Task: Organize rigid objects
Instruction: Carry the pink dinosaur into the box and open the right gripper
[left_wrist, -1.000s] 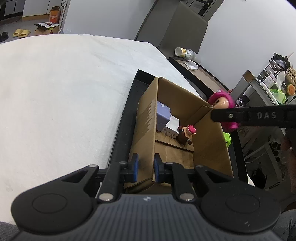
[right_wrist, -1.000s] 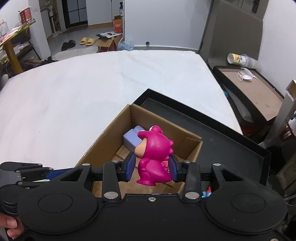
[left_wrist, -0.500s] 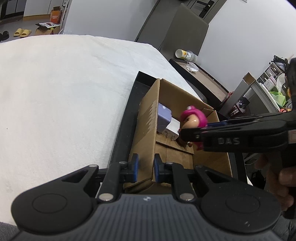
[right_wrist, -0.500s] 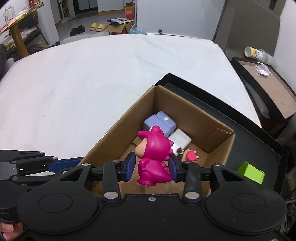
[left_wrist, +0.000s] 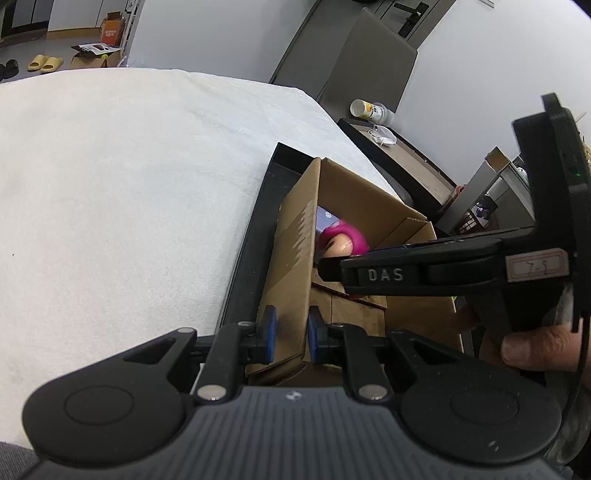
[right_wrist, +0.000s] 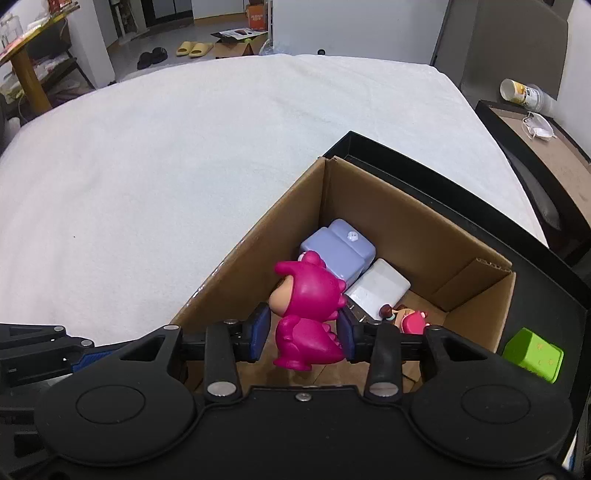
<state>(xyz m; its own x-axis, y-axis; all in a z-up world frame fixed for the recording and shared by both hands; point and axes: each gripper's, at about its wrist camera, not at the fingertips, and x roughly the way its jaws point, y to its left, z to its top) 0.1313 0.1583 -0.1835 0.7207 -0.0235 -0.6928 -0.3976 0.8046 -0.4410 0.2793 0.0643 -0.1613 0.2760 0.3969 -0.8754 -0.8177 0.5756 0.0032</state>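
My right gripper (right_wrist: 303, 334) is shut on a magenta dinosaur figure (right_wrist: 308, 314) and holds it over the near part of an open cardboard box (right_wrist: 388, 206). The figure's head also shows in the left wrist view (left_wrist: 343, 242). Inside the box lie a lilac block (right_wrist: 338, 249), a white block (right_wrist: 380, 288) and a small brown-and-pink figure (right_wrist: 406, 317). My left gripper (left_wrist: 290, 341) is shut on the box's near left wall (left_wrist: 295, 258).
The box sits in a black tray (right_wrist: 480, 221) on a white cloth-covered table (right_wrist: 166, 166). A green cube (right_wrist: 533, 354) lies in the tray to the box's right. A side table with a cup (right_wrist: 521, 94) and a face mask stands at the far right.
My right gripper has carried the magenta figure forward and down into the box opening. My left gripper has stayed clamped on the box wall.
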